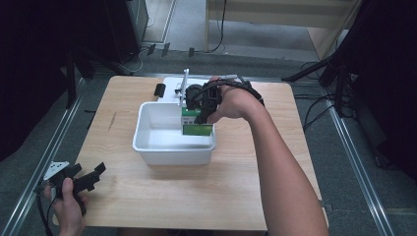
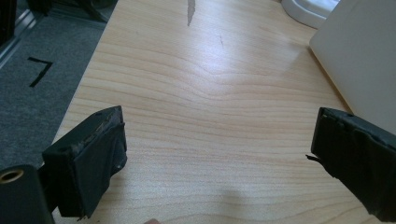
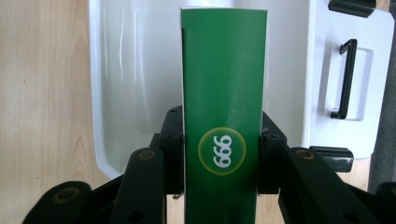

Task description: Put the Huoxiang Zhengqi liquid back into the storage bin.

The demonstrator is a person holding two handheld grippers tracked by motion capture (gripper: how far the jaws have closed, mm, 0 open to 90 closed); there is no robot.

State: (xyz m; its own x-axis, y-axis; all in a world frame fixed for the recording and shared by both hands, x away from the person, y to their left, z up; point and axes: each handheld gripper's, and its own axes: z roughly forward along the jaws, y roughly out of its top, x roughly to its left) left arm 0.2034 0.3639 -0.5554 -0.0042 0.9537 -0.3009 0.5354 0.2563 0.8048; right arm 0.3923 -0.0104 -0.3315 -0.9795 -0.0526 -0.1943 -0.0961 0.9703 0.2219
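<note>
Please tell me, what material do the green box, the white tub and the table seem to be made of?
Green box: probably printed cardboard with a smooth satin finish; it has flat faces and a folded seam along one edge.
White tub: likely glossy moulded plastic, judging by its rounded rim and light reflections.
Table: pale wood or wood-look laminate with visible grain lines.

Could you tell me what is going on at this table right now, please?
A person is working with a hand-held gripper in each hand. The right gripper is clamped on a green box and holds it over the open white bin in the middle of the wooden table, partly inside it. The bin's lid lies behind the bin. The left gripper rests open near the table's front left corner, holding nothing.
</note>
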